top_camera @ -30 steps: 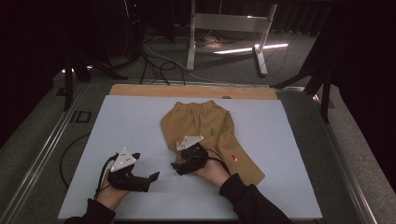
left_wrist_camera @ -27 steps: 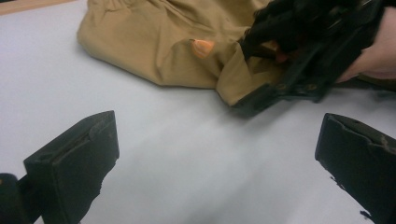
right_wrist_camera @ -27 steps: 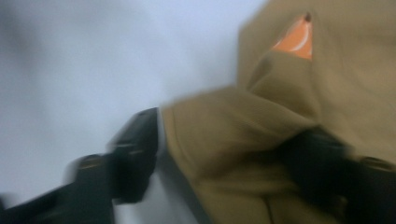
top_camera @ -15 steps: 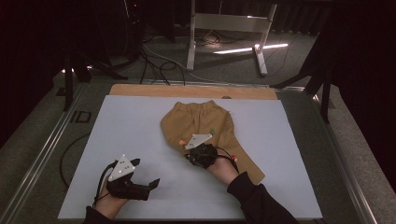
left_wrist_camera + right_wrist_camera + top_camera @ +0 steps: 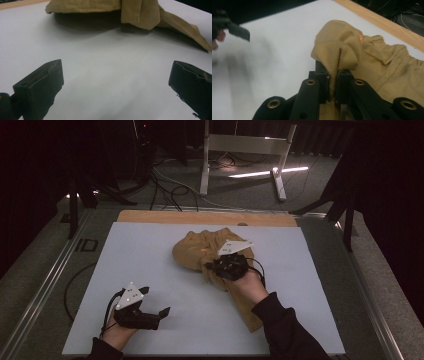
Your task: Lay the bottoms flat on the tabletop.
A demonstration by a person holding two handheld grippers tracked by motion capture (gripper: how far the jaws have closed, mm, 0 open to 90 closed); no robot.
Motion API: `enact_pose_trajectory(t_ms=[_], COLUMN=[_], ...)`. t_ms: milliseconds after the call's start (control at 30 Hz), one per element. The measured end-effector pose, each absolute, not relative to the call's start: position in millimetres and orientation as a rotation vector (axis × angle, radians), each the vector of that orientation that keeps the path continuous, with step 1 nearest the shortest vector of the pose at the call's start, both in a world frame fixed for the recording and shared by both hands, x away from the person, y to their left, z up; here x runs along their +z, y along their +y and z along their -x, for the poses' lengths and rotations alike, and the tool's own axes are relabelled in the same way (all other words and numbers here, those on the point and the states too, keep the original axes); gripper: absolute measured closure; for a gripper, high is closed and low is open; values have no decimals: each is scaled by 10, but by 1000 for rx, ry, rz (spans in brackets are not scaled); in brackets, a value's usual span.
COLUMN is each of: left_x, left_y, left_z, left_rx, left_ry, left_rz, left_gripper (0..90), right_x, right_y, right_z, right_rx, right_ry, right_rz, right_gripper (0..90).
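Dark room all around, cables and a white stand on the floor behind, and I'm working on a white table top (image 5: 150,270) with a wooden strip (image 5: 150,216) along the far edge. My right gripper (image 5: 333,83) is clamped on a fold of the tan shorts (image 5: 200,252); its jaws have just been closing, and the cloth is pinched tight between them, bunching up over the tips. The shorts are lying around the middle of the table, toward the far side, with one leg trailing back under my right forearm. My left gripper (image 5: 150,315) is resting near the front left corner, jaws wide apart with nothing between them, well clear of the fabric.

What I'm worrying about: I'm only holding a thin ridge of cloth, so I'm guessing it could slide out if I'm pulling fast. Also that trailing leg looks like it's sitting under my arm, so lifting might drag or twist the whole thing instead of folding it clean. With my left gripper this far away, nothing is pinning the rest down.
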State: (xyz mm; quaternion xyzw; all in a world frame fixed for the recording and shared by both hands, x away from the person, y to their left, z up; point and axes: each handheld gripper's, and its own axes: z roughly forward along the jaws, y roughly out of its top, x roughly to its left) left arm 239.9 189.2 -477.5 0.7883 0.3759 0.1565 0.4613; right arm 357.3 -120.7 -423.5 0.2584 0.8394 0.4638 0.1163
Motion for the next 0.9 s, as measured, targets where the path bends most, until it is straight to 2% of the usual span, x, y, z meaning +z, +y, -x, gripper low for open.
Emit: enact_pose_trajectory(t_ms=[167,233,467,500,633,733,900], left_x=[-4777,-4773,-4762,-4761,-4780,-4793,-4824], left_y=[1853,1837,1713,1687,1578,1479,1317], left_z=[-2433,-2440,-2488,-2494,-2517,-2526,-2577], left_rx=[375,372,369,369,363,374,399], left_ry=[921,918,893,888,863,838,802], left_rz=[-1947,-1954,-1974,-1977,-2001,-2023,-2047], left_gripper=[10,10,12,14,30,40,106], right_x=[-4352,-4421,-4490,-4475,-4408,-4364,-4361], right_y=[-1348,-1413,-1592,-1615,-1722,-1828,-2052], right_z=[-3730,-3790,-3847,-3834,-3737,-3661,-3550], right_rx=[1271,1250,1285,1299,1369,1394,1364], right_ry=[2401,2376,2335,2342,2345,2306,2235], right_rz=[-901,-958,-1060,-1057,-1024,-1023,-998], right_gripper=[632,618,235,151,90,90,91])
